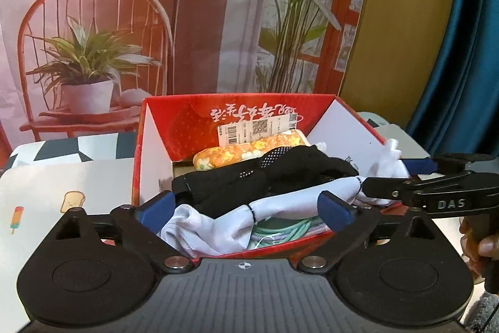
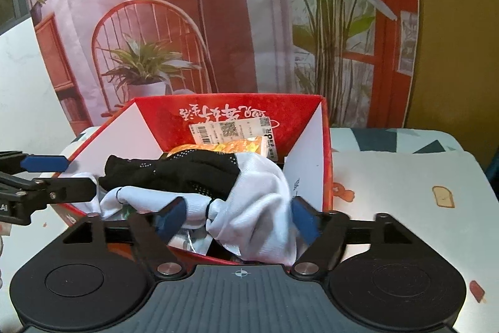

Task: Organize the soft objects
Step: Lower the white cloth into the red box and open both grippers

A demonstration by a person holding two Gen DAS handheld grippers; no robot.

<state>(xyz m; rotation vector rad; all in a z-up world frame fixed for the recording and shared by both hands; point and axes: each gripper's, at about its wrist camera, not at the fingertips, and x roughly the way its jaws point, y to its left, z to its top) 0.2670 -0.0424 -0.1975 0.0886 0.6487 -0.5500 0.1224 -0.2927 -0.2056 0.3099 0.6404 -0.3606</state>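
A red box (image 1: 137, 145) with white inner walls (image 2: 308, 170) holds soft things. A white cloth (image 1: 290, 202) (image 2: 259, 195) is draped across its front. On top of that lies black dotted fabric (image 1: 280, 173) (image 2: 187, 170), and an orange floral roll (image 1: 246, 152) (image 2: 237, 147) sits at the back. Something green (image 1: 280, 231) shows under the white cloth. My left gripper (image 1: 246, 211) (image 2: 68, 177) is open at the box's near edge, its pads clear of the cloth between them. My right gripper (image 2: 238, 219) (image 1: 396, 177) is open too, straddling the bunched end of the white cloth.
The box stands on a pale mat (image 1: 62, 192) (image 2: 405, 192) printed with toast and ice lollies. A backdrop picturing a chair (image 1: 93, 52), plants and a lamp hangs behind. A blue curtain (image 1: 461, 52) is at the right. A person's hand (image 1: 480, 242) holds the right gripper.
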